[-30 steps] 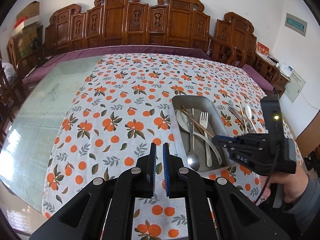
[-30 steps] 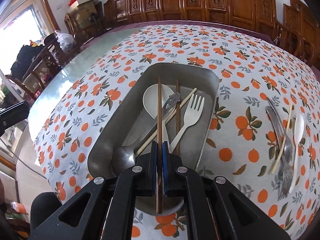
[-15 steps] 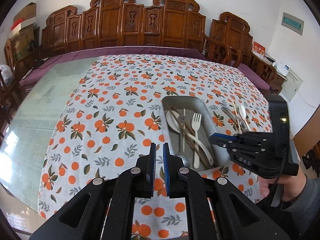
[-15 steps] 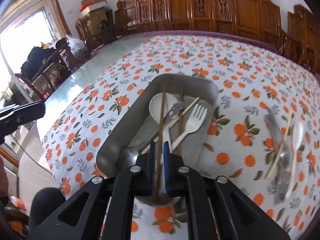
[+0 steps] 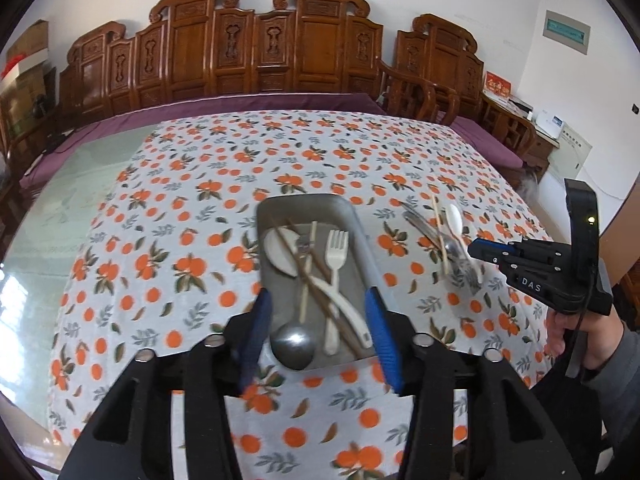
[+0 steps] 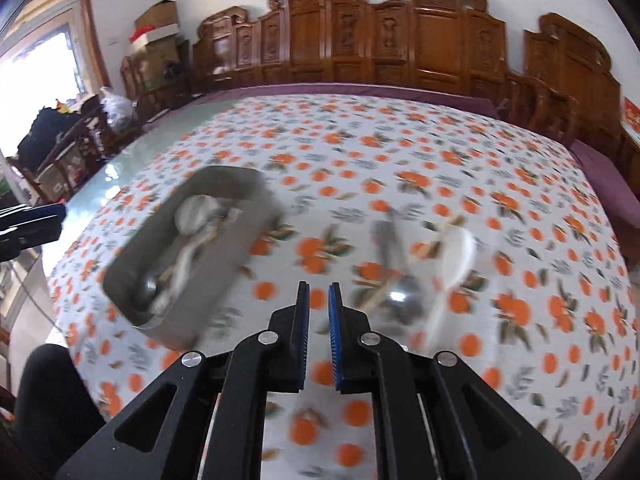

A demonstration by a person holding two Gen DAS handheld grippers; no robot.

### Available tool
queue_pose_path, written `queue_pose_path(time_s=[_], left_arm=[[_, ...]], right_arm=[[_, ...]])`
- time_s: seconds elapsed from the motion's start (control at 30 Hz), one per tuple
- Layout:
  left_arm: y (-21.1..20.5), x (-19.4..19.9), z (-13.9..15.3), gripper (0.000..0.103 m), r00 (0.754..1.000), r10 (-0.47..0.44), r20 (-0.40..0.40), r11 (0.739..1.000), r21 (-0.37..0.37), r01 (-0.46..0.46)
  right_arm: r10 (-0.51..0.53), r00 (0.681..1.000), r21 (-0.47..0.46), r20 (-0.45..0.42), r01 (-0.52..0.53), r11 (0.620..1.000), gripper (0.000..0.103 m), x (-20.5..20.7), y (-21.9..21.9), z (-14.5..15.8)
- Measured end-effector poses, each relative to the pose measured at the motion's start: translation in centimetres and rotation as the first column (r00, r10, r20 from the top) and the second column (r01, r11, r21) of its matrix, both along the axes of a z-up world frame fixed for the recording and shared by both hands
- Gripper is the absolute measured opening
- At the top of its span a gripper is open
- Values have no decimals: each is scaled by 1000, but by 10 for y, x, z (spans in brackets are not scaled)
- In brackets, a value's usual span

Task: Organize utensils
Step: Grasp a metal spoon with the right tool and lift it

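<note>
A grey metal tray (image 5: pixel 272 208) on the orange-print tablecloth holds a white fork (image 5: pixel 335 248), a white spoon (image 5: pixel 280 248), a metal spoon (image 5: pixel 294 346) and brown chopsticks (image 5: pixel 316 264). My left gripper (image 5: pixel 320 332) is open, its jaws wide above the tray's near end. Loose utensils (image 5: pixel 444 236) lie right of the tray: a white spoon (image 6: pixel 456 256), a metal utensil (image 6: pixel 396 272) and a chopstick. My right gripper (image 6: pixel 318 320) is nearly shut and empty, between the tray (image 6: pixel 240 240) and the loose utensils. It shows in the left wrist view (image 5: pixel 480 248) too.
Carved wooden chairs (image 5: pixel 260 48) line the far side of the table. Bare glass tabletop (image 5: pixel 60 184) lies left of the cloth. A cardboard box (image 6: pixel 160 20) and clutter stand at the far left.
My left gripper has opened wide and moved right over the tray. My right gripper has let go of the chopstick in the tray and swung right toward the loose utensils.
</note>
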State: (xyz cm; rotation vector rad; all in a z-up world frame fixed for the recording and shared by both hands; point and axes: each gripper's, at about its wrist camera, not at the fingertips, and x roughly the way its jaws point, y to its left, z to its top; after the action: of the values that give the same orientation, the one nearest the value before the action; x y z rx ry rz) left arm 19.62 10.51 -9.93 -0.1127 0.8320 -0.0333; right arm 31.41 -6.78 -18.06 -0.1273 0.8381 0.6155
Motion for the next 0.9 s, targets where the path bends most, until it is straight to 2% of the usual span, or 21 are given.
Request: queue_pose_path(time_s=[0.07,0.17,0.23,0.67,0.9], left_arm=[[-9,7,-3,55,1000,-11,0,1000,-6,11],[-22,17,-8,56,1000,-24,-2,1000,-8,24],[-28,23,-10,56,999,-33,-6,999,-14,33],[-57,51,-16,56,996,-83,-6,996,-19,83],[-61,56,-21,56,995,-95,-19,995,-21,94]], right_arm=[[-13,1000,-17,-8,13,1000,11,8,-11,-6],[-12,1000,-52,-15,11,999,12,21,-18,-16],[-7,1000,-69,-19,5,998,17,30,-19,-21],[48,996,-133,-80,-58,989,19,98,10,-40],[52,992,-200,-116,-74,977,18,114,20,-57]])
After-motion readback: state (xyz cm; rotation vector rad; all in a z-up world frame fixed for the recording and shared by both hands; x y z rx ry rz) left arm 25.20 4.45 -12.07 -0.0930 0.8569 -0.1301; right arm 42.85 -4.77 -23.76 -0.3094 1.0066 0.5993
